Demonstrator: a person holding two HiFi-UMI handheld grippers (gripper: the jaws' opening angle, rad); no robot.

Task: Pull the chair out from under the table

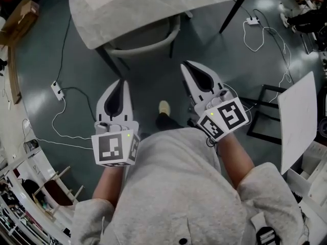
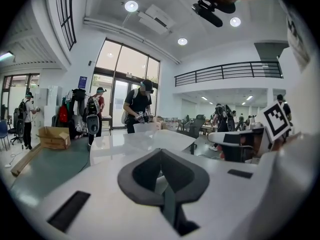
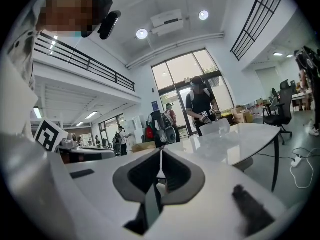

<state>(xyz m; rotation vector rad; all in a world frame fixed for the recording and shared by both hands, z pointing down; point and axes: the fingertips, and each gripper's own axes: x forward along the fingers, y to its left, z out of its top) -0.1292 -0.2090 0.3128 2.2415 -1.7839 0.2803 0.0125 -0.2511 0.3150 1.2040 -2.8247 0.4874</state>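
Looking steeply down from the head view, a person in a grey sweatshirt (image 1: 179, 188) is holding a white gripper in each hand, both pointing toward the top of the frame. The left gripper (image 1: 121, 81) is sitting left of centre and its jaws are pressing together with nothing between them. The right gripper (image 1: 185, 65) is sitting right of centre, slightly higher in the frame, and its jaws are likewise pressing together on nothing. Neither gripper is touching any furniture.

A table (image 1: 153, 4) with a pale marbled top is filling the upper middle of the frame. The chair (image 1: 153, 46) is sitting tucked under it, with only its curved pale back and part of the seat showing below the table's near edge. The tip of the left gripper is hanging near the chair's back, below and to its left, while the right one is hanging just below and to its right; both are apart from it.

One shoe (image 1: 163, 107) is showing on the dark floor between the grippers. A white cable (image 1: 61, 131) is trailing at the left, and a white board (image 1: 299, 119) is leaning at the right edge.

In the left gripper view the closed jaws are pointing across the tabletop; the right gripper view is showing the same, with the table to the right
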